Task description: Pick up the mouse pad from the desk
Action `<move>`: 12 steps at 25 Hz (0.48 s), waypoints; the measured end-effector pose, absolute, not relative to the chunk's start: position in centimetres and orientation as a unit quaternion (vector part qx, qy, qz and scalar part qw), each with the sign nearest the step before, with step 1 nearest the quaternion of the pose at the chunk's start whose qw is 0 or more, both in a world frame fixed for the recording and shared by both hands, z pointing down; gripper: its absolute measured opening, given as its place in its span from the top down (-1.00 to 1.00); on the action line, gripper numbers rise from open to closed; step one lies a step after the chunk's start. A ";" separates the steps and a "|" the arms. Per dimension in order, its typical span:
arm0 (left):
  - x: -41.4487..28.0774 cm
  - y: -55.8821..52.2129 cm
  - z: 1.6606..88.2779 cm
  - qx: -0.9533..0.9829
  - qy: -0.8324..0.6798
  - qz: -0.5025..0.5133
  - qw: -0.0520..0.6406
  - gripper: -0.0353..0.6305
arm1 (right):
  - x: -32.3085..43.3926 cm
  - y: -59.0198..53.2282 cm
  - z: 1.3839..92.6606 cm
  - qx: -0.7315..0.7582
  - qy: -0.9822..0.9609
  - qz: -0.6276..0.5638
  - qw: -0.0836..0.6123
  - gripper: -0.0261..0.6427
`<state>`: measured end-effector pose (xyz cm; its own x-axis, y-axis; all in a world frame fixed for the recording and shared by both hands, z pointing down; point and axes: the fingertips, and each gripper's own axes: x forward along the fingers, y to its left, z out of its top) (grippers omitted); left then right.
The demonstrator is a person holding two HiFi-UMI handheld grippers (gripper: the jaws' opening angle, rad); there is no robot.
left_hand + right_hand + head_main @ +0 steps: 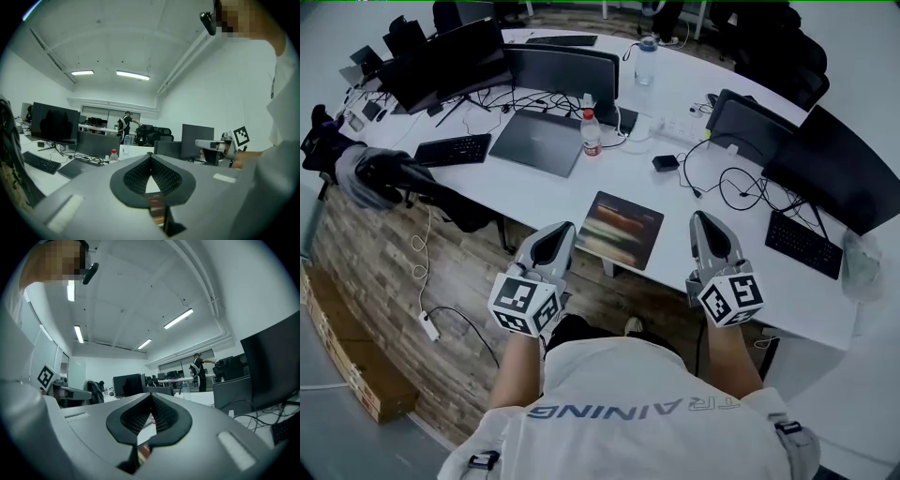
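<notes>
White desk (675,192) fills most of the head view. At its near edge the dark printed mouse pad (621,230) lies flat, between the two grippers and touched by neither. The left gripper (558,234) and right gripper (705,225) each hold their jaws pressed together on nothing. The pad is probably thin, light and floppy, with a clinging underside. Its near edge or a corner looks the best hold.

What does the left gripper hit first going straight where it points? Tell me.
Nothing close: the left gripper points almost level above the desk; the dark monitor beyond looks first in line, depth unclear.
</notes>
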<state>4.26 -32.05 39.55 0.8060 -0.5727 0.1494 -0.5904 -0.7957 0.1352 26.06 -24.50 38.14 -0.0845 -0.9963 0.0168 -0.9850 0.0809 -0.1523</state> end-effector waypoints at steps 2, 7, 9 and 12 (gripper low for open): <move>4.6 -33.9 40.1 0.950 -0.295 0.052 0.092 0.89 | 25.6 -25.6 39.1 -0.682 0.727 -0.071 0.034 0.88; 3.6 -38.0 42.4 0.961 -0.245 0.072 0.105 0.89 | 23.7 -28.5 40.0 -0.717 0.690 -0.095 0.021 0.88; 3.2 -39.7 43.2 0.964 -0.227 0.078 0.113 0.89 | 22.6 -29.4 40.0 -0.726 0.681 -0.095 0.010 0.88; 3.1 -41.6 43.5 0.969 -0.201 0.084 0.115 0.88 | 21.5 -30.1 40.2 -0.740 0.665 -0.097 0.001 0.88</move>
